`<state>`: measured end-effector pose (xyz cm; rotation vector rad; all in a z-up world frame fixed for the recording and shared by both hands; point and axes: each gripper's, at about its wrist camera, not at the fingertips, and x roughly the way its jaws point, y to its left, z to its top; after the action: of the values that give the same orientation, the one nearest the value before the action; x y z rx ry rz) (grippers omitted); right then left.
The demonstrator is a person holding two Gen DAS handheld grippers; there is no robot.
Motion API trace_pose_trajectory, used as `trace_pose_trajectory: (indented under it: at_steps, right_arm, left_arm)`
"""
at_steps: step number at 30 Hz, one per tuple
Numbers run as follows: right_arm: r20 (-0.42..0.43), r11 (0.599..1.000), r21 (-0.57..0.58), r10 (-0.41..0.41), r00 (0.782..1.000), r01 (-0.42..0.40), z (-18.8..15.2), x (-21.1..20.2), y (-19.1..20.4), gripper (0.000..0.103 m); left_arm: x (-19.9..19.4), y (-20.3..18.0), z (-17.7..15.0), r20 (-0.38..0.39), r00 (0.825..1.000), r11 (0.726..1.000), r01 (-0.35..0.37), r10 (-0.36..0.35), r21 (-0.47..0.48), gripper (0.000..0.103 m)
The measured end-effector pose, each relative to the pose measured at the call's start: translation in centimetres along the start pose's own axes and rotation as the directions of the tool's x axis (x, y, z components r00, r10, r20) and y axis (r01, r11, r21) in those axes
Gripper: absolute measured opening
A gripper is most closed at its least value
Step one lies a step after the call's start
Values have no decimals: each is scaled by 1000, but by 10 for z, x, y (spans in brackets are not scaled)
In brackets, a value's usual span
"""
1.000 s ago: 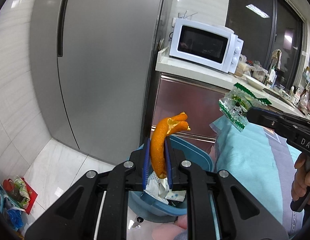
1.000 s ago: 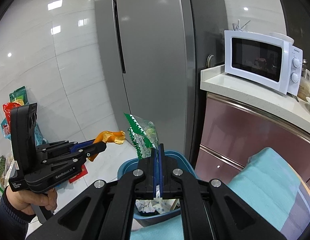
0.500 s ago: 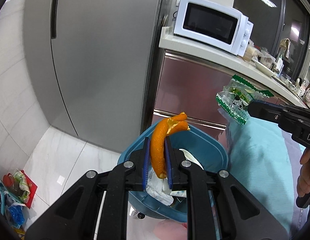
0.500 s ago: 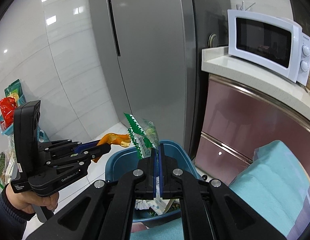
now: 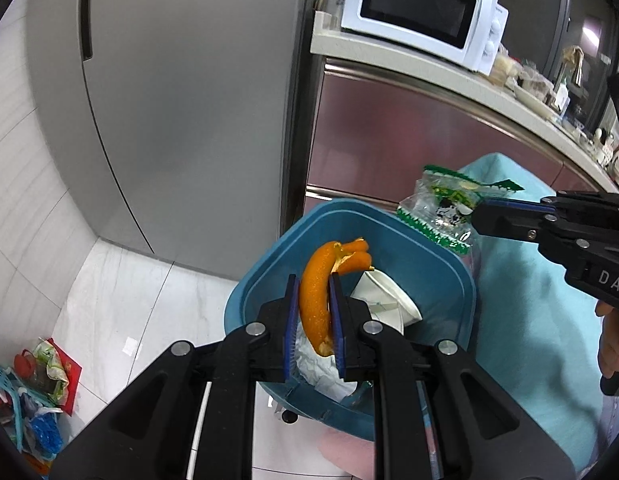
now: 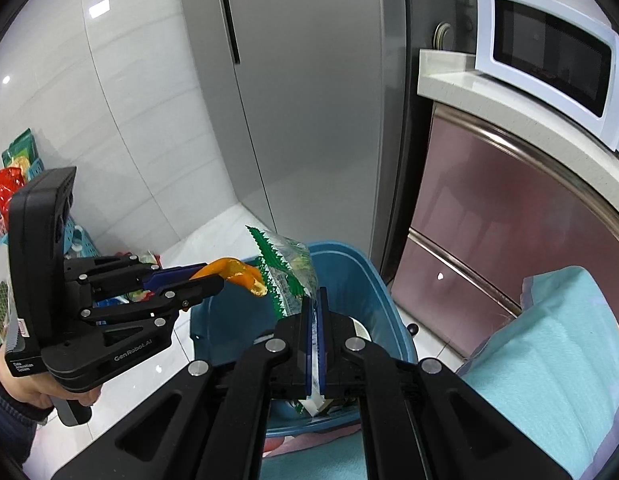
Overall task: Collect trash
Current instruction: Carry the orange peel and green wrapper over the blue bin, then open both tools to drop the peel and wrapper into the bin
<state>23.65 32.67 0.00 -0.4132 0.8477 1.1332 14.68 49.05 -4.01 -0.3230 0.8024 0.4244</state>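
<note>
A: What writing can you read?

B: On the side of the left gripper [image 6: 213, 280], in the right wrist view, there is "GenRobot.AI" in grey letters, and a small white label lower on its body that is too small to read. On the right gripper [image 5: 475, 216], in the left wrist view, I read only "DAS"; the rest is cut by the picture edge. The white microwave [image 5: 421, 16] has a small mark near its knobs, but I cannot read it.

A: What do the grippers hold?

B: The left gripper has its blue pads closed tight on a curved orange peel [image 5: 317, 292]. The right gripper is fully closed and pinches a clear plastic wrapper [image 6: 289, 276] with green zigzag edges and some green and black print that I cannot read.

A: Where are they, taking the blue trash bin as the landmark?

B: The peel is above the open mouth of the blue trash bin [image 5: 265, 276], inside its rim line. The wrapper hangs over the bin's rim on the side toward the light blue cloth [image 6: 549, 360]. Peel and wrapper are very close, nearly touching in the right wrist view.

A: Is there room around the bin?

B: The bin already has a white paper cup [image 5: 385, 300] and crumpled white paper [image 5: 321, 368] inside, but its mouth is open. Behind the bin stand the grey fridge [image 5: 181, 92] and the reddish cabinet front [image 5: 409, 140]. On the side away from the cloth, the white floor tiles [image 5: 141, 308] are free.
</note>
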Motion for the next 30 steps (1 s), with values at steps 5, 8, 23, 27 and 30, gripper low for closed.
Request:
trace_pose_trajectory:
  at_steps: [5,8,23,27,30]
  right_arm:
    - [-55,1000,-20,-6,998,5,-3,17,-1,1]
    - [-87,1000,-27,-10,996,7,-4,26,-3,1]
    - [-248,998,-62,-37,968,23,-10,69,-9,2]
    - [-272,998,-53,-35,962,21,-11,75,-9,7]
    - [-290,999,-48,-36,956,23,-13,79,-10,9]
  left_arm:
    - [12,-8,-1,-29,1000,1000,6,-5,28,15]
    - [24,-14,-1,-61,998,999,11,-8,46,15]
    - [63,-33,-4,-160,987,994,13,5,112,16]
    - [67,-33,-4,-168,986,993,7,12,114,16]
    - [70,-33,-5,-169,985,993,0,21,122,17]
